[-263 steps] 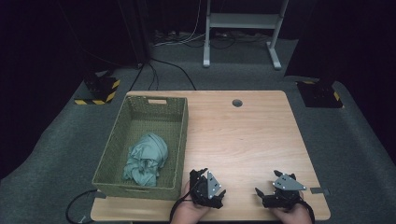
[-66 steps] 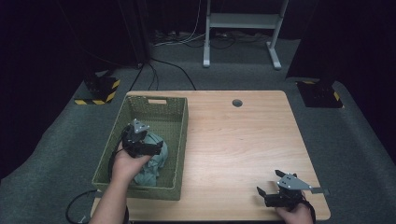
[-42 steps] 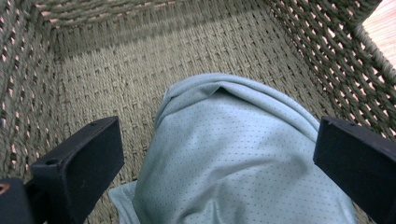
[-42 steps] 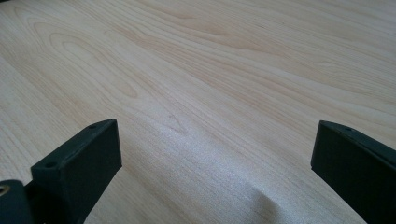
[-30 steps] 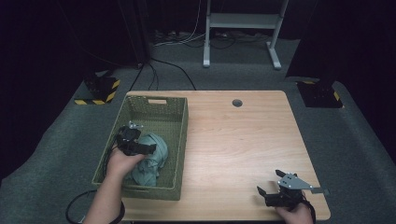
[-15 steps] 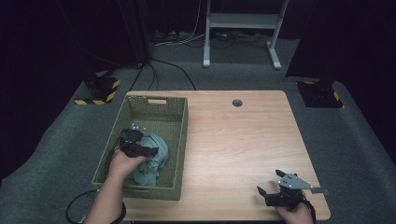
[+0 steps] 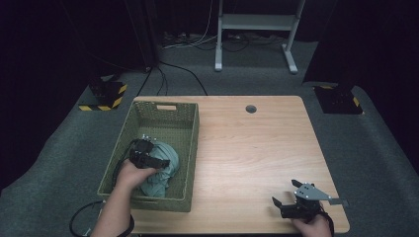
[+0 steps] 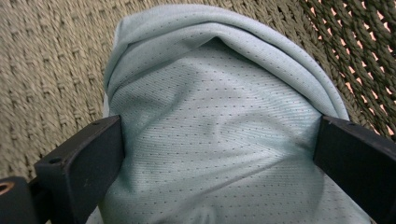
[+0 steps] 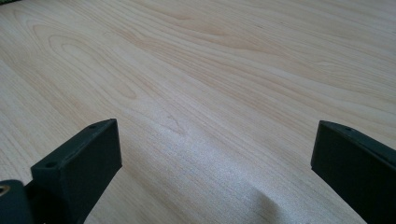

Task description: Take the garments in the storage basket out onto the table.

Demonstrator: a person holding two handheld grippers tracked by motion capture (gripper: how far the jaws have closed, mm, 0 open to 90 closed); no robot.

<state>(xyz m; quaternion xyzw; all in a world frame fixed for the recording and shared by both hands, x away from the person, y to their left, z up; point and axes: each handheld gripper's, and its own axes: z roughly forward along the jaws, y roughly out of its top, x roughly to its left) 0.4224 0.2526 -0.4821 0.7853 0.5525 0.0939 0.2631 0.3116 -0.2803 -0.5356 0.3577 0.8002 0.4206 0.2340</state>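
Note:
A crumpled light-teal cloth (image 7: 160, 175) lies in the near half of a woven green basket (image 7: 191, 143) at the table's left. My left gripper (image 7: 148, 158) is down inside the basket on top of the cloth. In the left gripper view the cloth (image 8: 219, 154) bulges between the two black jaws, which stand wide apart and open against its sides, left gripper (image 8: 217, 125). My right gripper (image 7: 279, 205) rests near the table's front right corner. Its jaws are open over bare wood, right gripper (image 9: 217, 126).
The wooden table (image 7: 257, 148) has a round cable hole (image 7: 251, 108) near its far edge. The basket's woven floor (image 8: 51, 70) and wall (image 8: 359, 56) surround the cloth closely. Cables and a white stand (image 7: 257, 22) lie on the floor beyond the table.
My left gripper left the table's front edge, went into the basket and has settled lower onto the cloth. The right gripper has stayed put.

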